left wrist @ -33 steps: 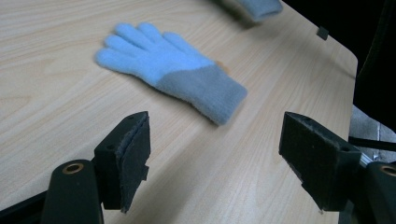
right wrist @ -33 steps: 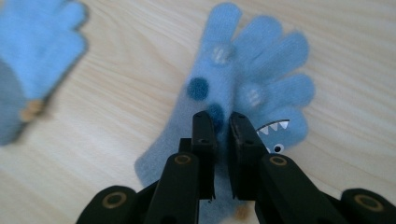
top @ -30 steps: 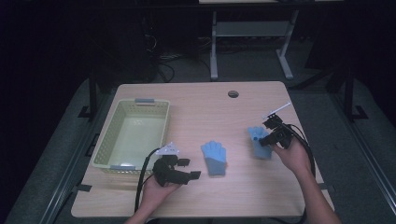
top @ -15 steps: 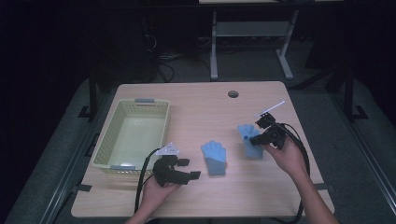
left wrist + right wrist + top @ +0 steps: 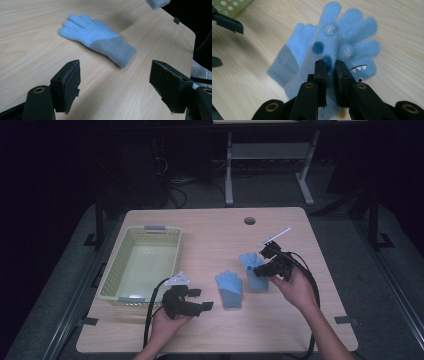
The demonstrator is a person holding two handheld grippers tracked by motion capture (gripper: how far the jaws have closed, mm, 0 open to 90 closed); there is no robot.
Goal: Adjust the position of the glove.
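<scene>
**Right gripper lifts one blue glove while its twin lies on the table**

I am partway through gathering the gloves. My right gripper (image 5: 330, 65) has its jaws pinched nearly together on the patterned blue glove (image 5: 342, 47) (dark and pale dots, a toothy cartoon mouth), holding it by the cuff end, fingers pointing away from me. From above, it seems to hang just over the wooden table (image 5: 210, 227), right of centre.

The plain blue glove (image 5: 97, 37) lies flat on the table, just beside the held one and near my left gripper (image 5: 115, 87), whose jaws are spread wide with nothing between them, resting low.

I judge the next move is carrying the held glove leftward, over the flat one, to the pale green basket (image 5: 116, 265) at the table's left side.
</scene>
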